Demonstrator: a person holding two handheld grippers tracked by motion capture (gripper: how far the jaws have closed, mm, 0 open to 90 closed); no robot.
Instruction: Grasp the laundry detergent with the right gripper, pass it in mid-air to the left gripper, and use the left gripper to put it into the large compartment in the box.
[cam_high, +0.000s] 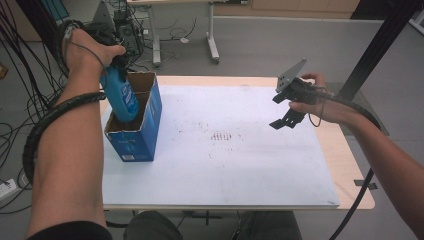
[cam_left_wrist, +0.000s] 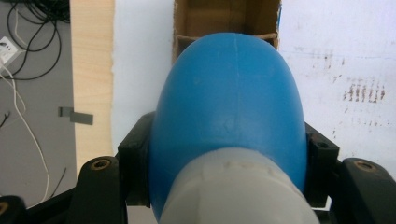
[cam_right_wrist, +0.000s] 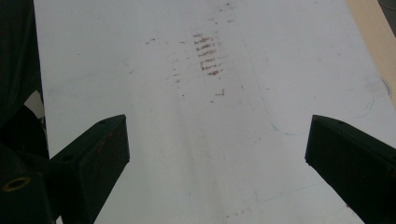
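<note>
Blue bottle (cam_high: 121, 97) stands bottom-down in the open cardboard box (cam_high: 150, 127) at the table's (cam_high: 350, 165) left edge, as the high view shows. The left gripper view adds what that one hides: black jaws pressed on both flanks of the bottle (cam_left_wrist: 229, 112), near its pale cap, probably upright. Left gripper (cam_high: 112, 57) is clamped on it. Right gripper (cam_high: 284, 122) hovers over the white sheet (cam_right_wrist: 210, 116), jaws wide apart, holding nothing.
</note>
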